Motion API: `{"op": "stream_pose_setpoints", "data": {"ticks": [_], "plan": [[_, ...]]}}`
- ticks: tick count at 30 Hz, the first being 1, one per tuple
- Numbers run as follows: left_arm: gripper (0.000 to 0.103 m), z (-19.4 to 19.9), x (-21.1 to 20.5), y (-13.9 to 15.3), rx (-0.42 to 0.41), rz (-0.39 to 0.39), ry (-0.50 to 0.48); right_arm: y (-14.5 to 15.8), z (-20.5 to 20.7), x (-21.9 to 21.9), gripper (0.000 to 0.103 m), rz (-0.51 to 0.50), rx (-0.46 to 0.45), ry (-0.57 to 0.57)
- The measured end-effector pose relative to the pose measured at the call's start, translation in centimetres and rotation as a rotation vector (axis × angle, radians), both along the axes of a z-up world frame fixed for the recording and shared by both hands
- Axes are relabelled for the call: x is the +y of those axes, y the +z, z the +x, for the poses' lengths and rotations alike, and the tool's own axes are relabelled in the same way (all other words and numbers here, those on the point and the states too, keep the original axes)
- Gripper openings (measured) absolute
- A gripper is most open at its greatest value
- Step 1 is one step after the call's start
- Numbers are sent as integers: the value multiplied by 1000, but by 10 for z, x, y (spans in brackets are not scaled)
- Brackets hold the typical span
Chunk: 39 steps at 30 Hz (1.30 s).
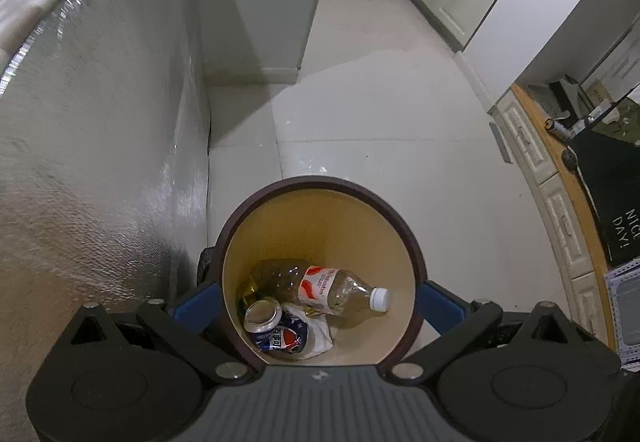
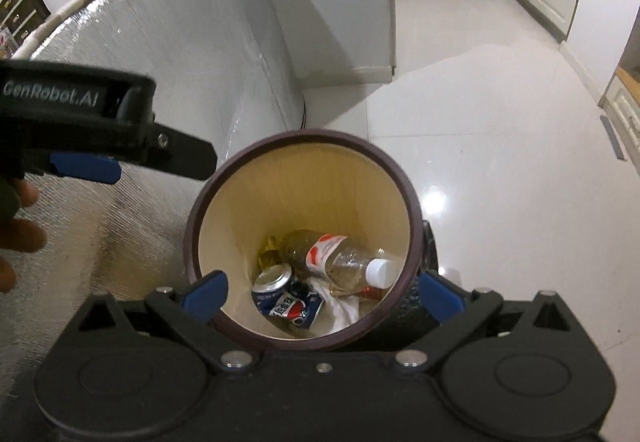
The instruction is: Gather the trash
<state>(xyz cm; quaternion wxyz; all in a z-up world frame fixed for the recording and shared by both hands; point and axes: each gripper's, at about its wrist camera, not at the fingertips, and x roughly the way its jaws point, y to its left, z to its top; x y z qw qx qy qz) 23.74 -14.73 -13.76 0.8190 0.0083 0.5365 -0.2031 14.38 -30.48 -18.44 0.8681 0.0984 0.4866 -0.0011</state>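
Both tools, left (image 1: 318,302) and right (image 2: 322,292), gape empty above the bin (image 1: 256,202) (bottle (image 1: 340,290) inside).

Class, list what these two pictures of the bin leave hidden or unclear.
- Left wrist view: the bin's near floor, hidden by its rim and the hand-held gripper body.
- Both views: the yellow item, under the bottle.
- Right wrist view: the person's hand, cut off by the edge.
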Motion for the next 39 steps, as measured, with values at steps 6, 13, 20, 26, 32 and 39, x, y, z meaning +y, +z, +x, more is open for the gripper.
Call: {"op": "stream_pose_setpoints", "data": {"ticks": [6,13,20,26,32,39], "plan": [[103,-26,15,33,-62,-30,14,27,-17,3,103,-30,-50,-27],[103,-62,33,79,-178,-44,13,67,-45,12,103,-54,-130,-42],[103,-104,60,120,-303,-64,30,107,-80,17,103,-38,-244,-44],[103,-141,90,147,-412,-74,66,138,-112,19,103,-54,-338,-50],[103,-174,110,153,-496,-18,109,161,-136,27,103,-72,-374,-56],[103,-197,130,147,-524,10,165,171,-159,40,103,-114,-406,-57]]}}
